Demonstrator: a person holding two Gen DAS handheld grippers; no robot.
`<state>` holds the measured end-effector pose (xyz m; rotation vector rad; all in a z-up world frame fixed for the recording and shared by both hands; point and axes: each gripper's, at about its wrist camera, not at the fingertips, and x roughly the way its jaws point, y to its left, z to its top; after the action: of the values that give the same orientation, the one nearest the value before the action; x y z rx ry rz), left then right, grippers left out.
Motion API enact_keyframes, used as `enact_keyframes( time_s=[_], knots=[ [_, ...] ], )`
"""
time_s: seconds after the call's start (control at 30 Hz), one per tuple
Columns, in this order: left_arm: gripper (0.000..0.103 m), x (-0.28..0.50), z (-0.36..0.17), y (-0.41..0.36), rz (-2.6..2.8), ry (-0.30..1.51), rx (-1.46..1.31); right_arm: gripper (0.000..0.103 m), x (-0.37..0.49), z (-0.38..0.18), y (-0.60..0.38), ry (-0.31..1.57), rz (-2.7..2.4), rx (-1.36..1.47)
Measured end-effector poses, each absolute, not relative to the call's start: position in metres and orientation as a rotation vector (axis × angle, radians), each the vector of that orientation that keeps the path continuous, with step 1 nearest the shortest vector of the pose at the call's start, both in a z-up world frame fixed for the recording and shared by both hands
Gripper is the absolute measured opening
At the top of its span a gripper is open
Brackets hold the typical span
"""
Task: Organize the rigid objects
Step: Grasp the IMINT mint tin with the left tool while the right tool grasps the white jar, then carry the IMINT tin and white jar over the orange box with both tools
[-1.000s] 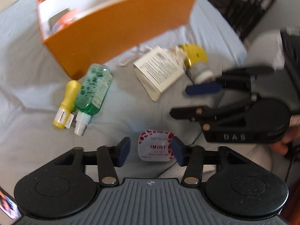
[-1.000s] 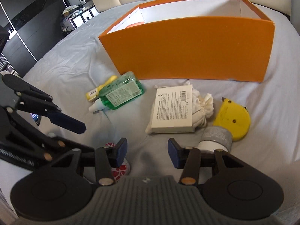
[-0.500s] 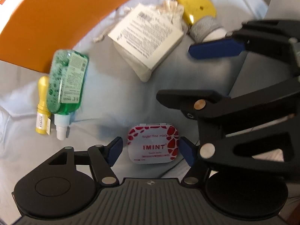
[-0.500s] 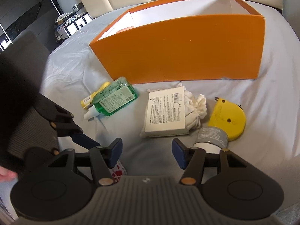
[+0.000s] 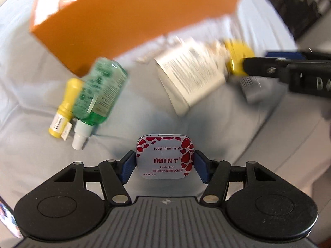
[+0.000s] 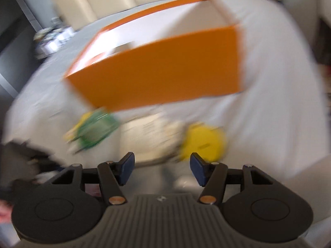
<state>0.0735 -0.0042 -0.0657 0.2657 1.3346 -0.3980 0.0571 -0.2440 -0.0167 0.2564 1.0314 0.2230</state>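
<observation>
My left gripper (image 5: 164, 165) is shut on a red-and-white IMINT mint tin (image 5: 164, 157), both pads against its sides, lifted off the grey sheet. Beyond lie a green bottle (image 5: 99, 95) beside a yellow tube (image 5: 64, 107), a white labelled packet (image 5: 190, 78) and a yellow tape measure (image 5: 238, 55). The orange box (image 5: 132, 18) stands behind them. My right gripper (image 6: 161, 168) is open and empty, above the packet (image 6: 149, 136) and the tape measure (image 6: 203, 140); its view is blurred. It also shows at the right of the left wrist view (image 5: 289, 68).
A grey roll (image 5: 254, 86) lies next to the tape measure. The open orange box (image 6: 165, 72) holds some items in its left end. A cream headboard (image 6: 132, 2) stands behind the bed. Dark furniture is at the far right (image 5: 300, 4).
My left gripper has closed on the mint tin and lifted it. My right gripper has moved up and away to the right, both views now blurred by motion.
</observation>
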Motion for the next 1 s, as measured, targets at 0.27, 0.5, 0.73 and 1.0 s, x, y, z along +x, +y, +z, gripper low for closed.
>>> enact_keyframes(
  time_s=[0.27,0.5,0.73,1.0],
  knots=[
    [0.070,0.076,-0.050,0.033,-0.380,1.217,-0.035,0.061,0.083,-0.026,-0.258,1.178,0.194,0.212],
    [0.070,0.076,-0.042,0.034,-0.386,1.180,-0.082,0.059,0.088,-0.039,-0.246,1.287,0.247,0.128],
    [0.070,0.079,-0.046,0.025,-0.396,1.168,-0.058,0.046,0.083,-0.043,-0.229,1.316,0.274,0.051],
    [0.070,0.075,-0.044,0.028,-0.398,1.136,-0.061,0.042,0.077,-0.039,-0.228,1.277,0.294,0.049]
  ],
)
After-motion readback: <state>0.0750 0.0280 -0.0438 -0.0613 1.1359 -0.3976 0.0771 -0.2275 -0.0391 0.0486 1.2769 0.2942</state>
